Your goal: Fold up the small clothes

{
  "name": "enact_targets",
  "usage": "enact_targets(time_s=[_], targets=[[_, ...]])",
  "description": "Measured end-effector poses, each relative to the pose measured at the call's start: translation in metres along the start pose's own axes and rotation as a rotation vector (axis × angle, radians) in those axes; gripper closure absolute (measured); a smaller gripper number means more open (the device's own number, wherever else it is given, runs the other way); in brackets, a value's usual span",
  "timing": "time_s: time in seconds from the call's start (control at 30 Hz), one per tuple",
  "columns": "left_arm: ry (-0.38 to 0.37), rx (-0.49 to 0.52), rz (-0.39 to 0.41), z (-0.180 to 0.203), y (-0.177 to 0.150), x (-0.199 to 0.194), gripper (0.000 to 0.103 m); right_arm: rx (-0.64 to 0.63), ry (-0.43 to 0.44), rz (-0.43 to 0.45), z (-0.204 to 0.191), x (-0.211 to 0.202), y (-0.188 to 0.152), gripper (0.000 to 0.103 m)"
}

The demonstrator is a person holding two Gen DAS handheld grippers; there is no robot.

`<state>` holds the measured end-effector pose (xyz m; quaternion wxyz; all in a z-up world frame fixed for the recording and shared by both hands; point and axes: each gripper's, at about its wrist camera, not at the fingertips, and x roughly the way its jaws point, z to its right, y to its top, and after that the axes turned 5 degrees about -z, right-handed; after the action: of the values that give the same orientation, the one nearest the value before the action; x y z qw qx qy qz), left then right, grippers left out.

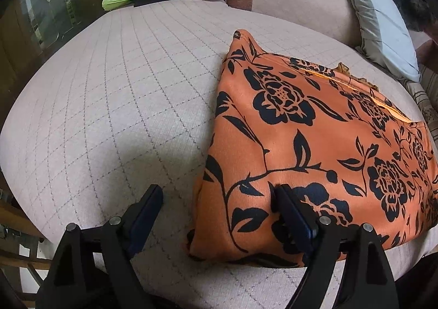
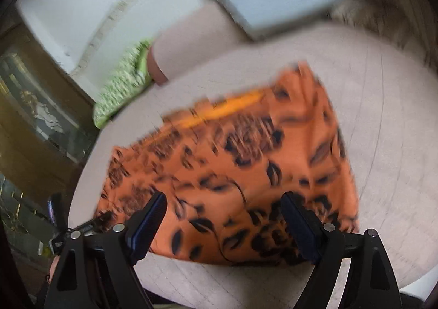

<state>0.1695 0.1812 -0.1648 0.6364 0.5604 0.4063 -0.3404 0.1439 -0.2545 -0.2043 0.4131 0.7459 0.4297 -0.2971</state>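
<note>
Folding under way | garment (image 1: 314, 144) lies flat on bed (image 1: 109, 90), right of centre, seemingly folded once | left gripper (image 1: 216, 199) spread, straddling near-left edge | right gripper (image 2: 223, 207) spread above near edge, view blurred | next: likely pinch near edge, fold again

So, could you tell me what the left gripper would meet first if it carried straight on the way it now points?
Most likely the orange floral garment. The left gripper is open, its near left edge between the fingers, and one finger is already over the cloth. Depth is unclear; it might meet the quilted sofa seat beside it.
</note>
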Motion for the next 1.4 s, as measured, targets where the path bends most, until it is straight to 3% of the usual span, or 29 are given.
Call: enact_targets(time_s=[0.1,0.2,0.3,0.43,0.5,0.7,0.77,0.8,0.83,0.9,1.0,1.07,1.1,1.13,1.17,1.2,1.27,1.4], targets=[[-0.017,-0.015,-0.001,-0.005,-0.001,-0.006,0.017,0.063,0.030,0.052,0.002,-0.015,0.000,0.020],[-0.037,-0.047,0.103,-0.009,0.000,-0.027,0.017,0.017,0.019,0.144,-0.005,-0.047,0.003,0.020],[-0.059,0.000,0.211,0.003,0.001,-0.050,0.017,0.076,0.008,0.192,0.016,-0.068,0.006,0.020],[-0.107,0.109,0.220,0.036,0.003,-0.054,0.017,0.277,-0.015,0.109,0.065,-0.060,0.005,0.020],[-0.108,0.164,0.219,0.055,0.002,-0.051,0.017,0.348,0.024,0.051,0.080,-0.051,-0.002,0.020],[-0.062,0.296,0.180,0.090,-0.002,-0.022,0.017,0.327,0.130,0.000,0.073,-0.028,0.004,0.020],[-0.034,0.307,0.147,0.089,-0.006,-0.007,0.016,0.332,0.118,-0.005,0.072,-0.022,0.004,0.022],[-0.064,0.275,0.148,0.083,-0.006,-0.005,0.015,0.317,0.098,-0.004,0.069,-0.023,0.007,0.050],[-0.077,0.252,0.147,0.079,-0.005,-0.006,0.015,0.314,0.105,-0.012,0.067,-0.024,0.005,0.092],[-0.078,0.237,0.143,0.075,-0.003,-0.008,0.015,0.303,0.055,0.019,0.064,-0.034,0.004,0.093],[-0.069,0.235,0.153,0.072,-0.004,-0.009,0.015,0.375,0.039,-0.076,0.083,-0.017,-0.001,0.089],[-0.065,0.243,0.161,0.074,-0.003,-0.012,0.015,0.364,0.046,-0.072,0.080,-0.022,0.006,0.083],[-0.067,0.249,0.186,0.076,-0.004,-0.017,0.015,0.300,0.017,-0.047,0.068,-0.032,0.012,0.072],[-0.075,0.251,0.209,0.077,-0.005,-0.022,0.015,0.238,-0.017,-0.008,0.057,-0.043,0.018,0.046],[-0.082,0.255,0.226,0.079,-0.005,-0.025,0.015,0.210,-0.042,0.030,0.050,-0.052,0.023,0.030],[-0.089,0.263,0.243,0.081,-0.004,-0.028,0.015,0.194,-0.063,0.069,0.045,-0.059,0.026,0.022],[-0.093,0.277,0.249,0.086,-0.004,-0.026,0.015,0.139,-0.109,0.143,0.032,-0.066,0.043,0.022],[-0.073,0.270,0.140,0.085,-0.002,0.002,0.014,0.080,-0.122,0.115,0.028,-0.034,0.080,0.022]])
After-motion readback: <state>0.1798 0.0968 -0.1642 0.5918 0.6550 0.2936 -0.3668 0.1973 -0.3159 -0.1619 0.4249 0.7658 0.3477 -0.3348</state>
